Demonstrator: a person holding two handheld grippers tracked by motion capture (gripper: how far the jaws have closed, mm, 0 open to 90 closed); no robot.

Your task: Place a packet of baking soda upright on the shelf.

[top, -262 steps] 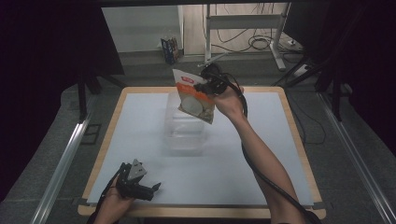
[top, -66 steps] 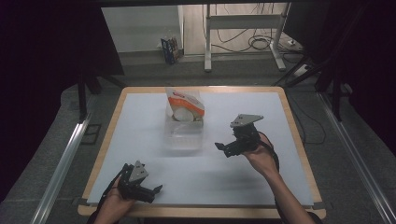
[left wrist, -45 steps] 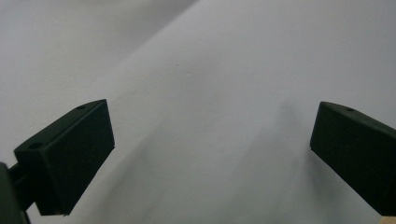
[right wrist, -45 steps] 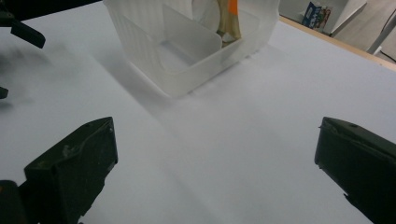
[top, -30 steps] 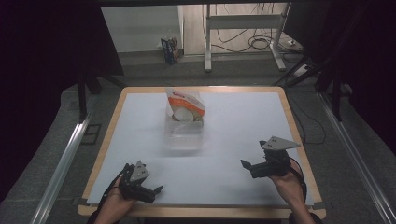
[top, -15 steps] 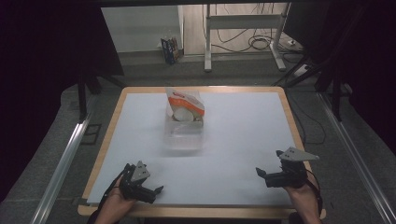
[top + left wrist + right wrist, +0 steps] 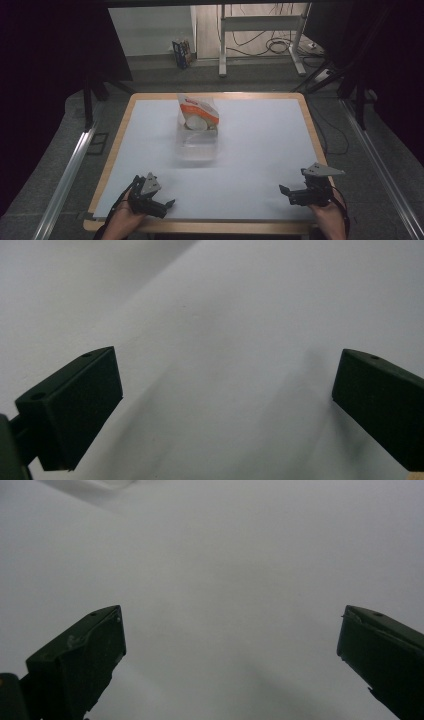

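1. Both tongs, left (image 7: 159, 204) and right (image 7: 292, 192), rest wide and empty at the table's (image 7: 260, 150) near edge.
2. Packet (image 7: 198, 113) stands upright in the clear box (image 7: 197, 145), far-centre, roughly equidistant from both.

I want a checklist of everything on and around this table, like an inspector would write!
Surface: white table top with a wooden rim, bare apart from the job's things.
Job's things: orange-and-white bag standing in the far end of a clear plastic box.
Clutter: nothing seen.
Grippers: left gripper and right gripper at the near edge, both open, holding nothing.
Cables: a cable trails from each gripper; loose cables on the floor behind.
Surroundings: metal stand legs, small box on the floor, dark curtains.
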